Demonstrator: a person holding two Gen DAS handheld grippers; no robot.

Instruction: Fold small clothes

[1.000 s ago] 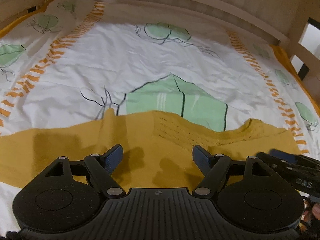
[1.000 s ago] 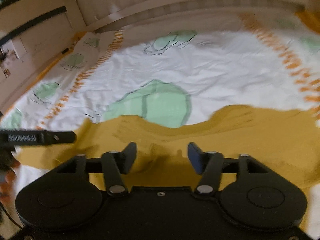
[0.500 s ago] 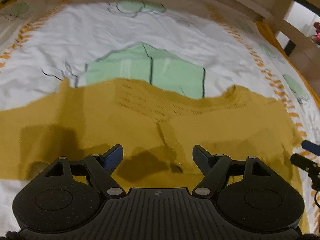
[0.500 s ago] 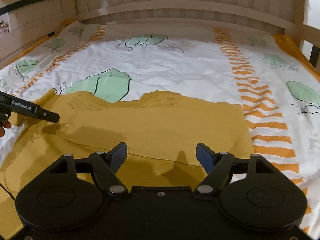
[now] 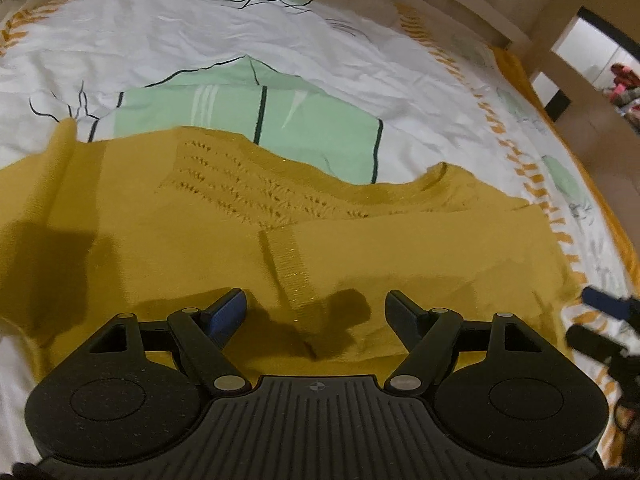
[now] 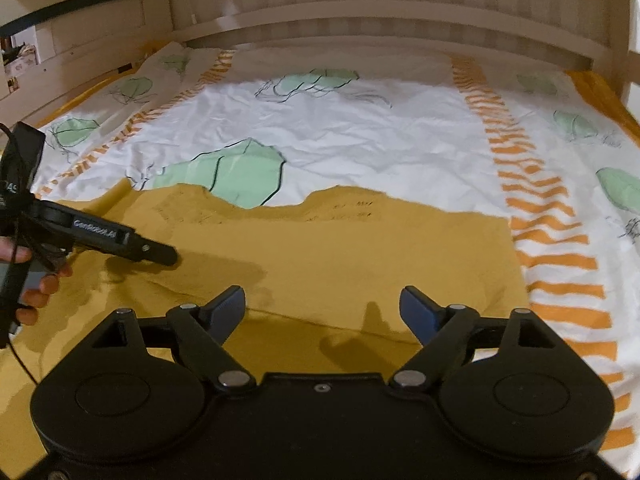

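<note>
1. Your left gripper (image 5: 316,312) sits at the bottom centre of the left wrist view, its jaws spread wide and holding nothing.
2. Your right gripper (image 6: 322,308) sits at the bottom centre of the right wrist view, also spread wide and empty.
3. The mustard knit garment (image 5: 224,240) lies spread across the lower half of both views on the bedsheet (image 5: 168,52), directly under and ahead of both tools. In the right wrist view it (image 6: 360,248) fills the lower middle and lower left of the frame.
4. A folded layer of the garment lies on top of the rest; its edge runs across the right wrist view just above your right fingertips.
5. Rows of open-knit holes show near the garment's far edge, in the middle of the left wrist view.
6. Your left gripper also shows at the left edge of the right wrist view, low over the garment; you cannot tell whether it touches.
7. A wooden bed frame (image 6: 400,20) crosses the top of the right wrist view.
</note>
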